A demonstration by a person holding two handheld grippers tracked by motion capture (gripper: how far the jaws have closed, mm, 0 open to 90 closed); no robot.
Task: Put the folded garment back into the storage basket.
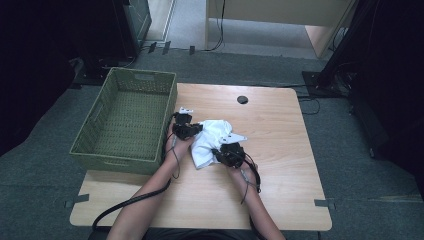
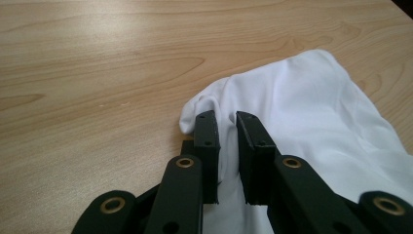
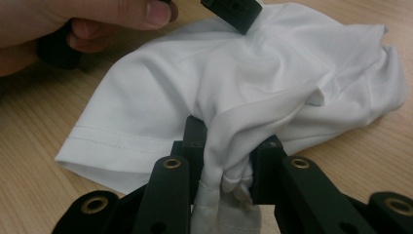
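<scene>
A crumpled white cloth (image 1: pixel 212 137) lies on the middle of the wooden table (image 1: pixel 280 150). My left gripper (image 1: pixel 196 129) reaches it from the left, beside the basket. In the left gripper view the jaws (image 2: pixel 228 122) stand close together with a fold of the cloth's (image 2: pixel 311 107) edge pinched between them. My right gripper (image 1: pixel 219 151) meets the cloth at its near right side. In the right gripper view the jaws (image 3: pixel 229 141) are shut on a thick bunch of the cloth (image 3: pixel 272 73). The other hand (image 3: pixel 73 24) and one jaw of its gripper sit at the cloth's far edge.
A green woven basket (image 1: pixel 150 85) stands on the table's left side, close to my left gripper. A small dark round hole (image 1: pixel 242 99) sits near the table's far edge. Bare wood lies to the right of and in front of the cloth.
</scene>
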